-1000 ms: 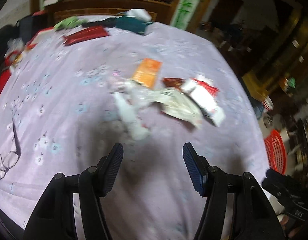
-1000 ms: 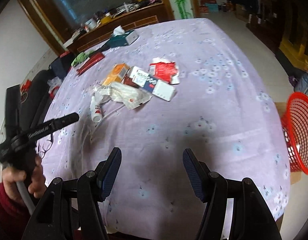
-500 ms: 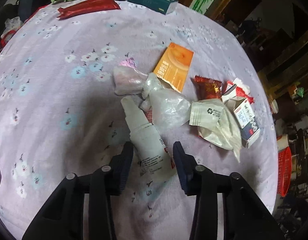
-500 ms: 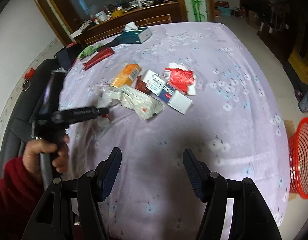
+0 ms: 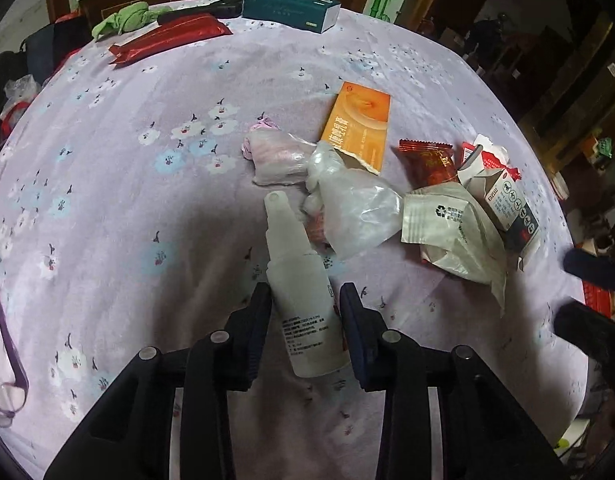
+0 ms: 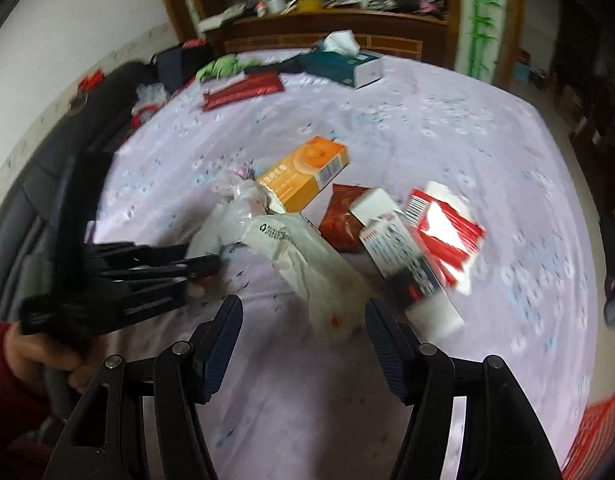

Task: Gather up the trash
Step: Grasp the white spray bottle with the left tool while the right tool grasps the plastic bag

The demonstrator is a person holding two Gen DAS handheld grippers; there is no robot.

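Nearest in my left wrist view, the left hand-held gripper (image 5: 305, 312) brackets the lower body of the white spray bottle (image 5: 297, 296), which lies on its side on the lilac flowered cloth (image 5: 127, 208) of the bench, nozzle pointing away. Both fingers sit at or just beside the bottle's flanks; I cannot tell whether they press it yet. Risk one: the bottle is smooth and round, so a closure off its midline could roll or squirt it out forwards.

In my right wrist view, the right hand-held gripper (image 6: 303, 328) hovers wide open and empty, just short of the crumpled white pouch (image 6: 307, 264) — the frame is blurred, so its height above the cloth is uncertain. Risk two: the two tools work close together, and a lift of the bottle could meet the right one's path.

Just beyond the nozzle lies a clear plastic bag (image 5: 351, 212), touching a pink bundle (image 5: 273, 156). Risk three: thin film near the bottle's neck could drag along with it and scatter neighbours.

Farther off lie the orange box (image 5: 357, 126), a red snack wrapper (image 5: 429, 160) and a torn carton (image 5: 503, 204). The red basket (image 6: 603, 436) sits beyond the bench edge to the right — by my judgement the drop point, a long carry for a weak grip.
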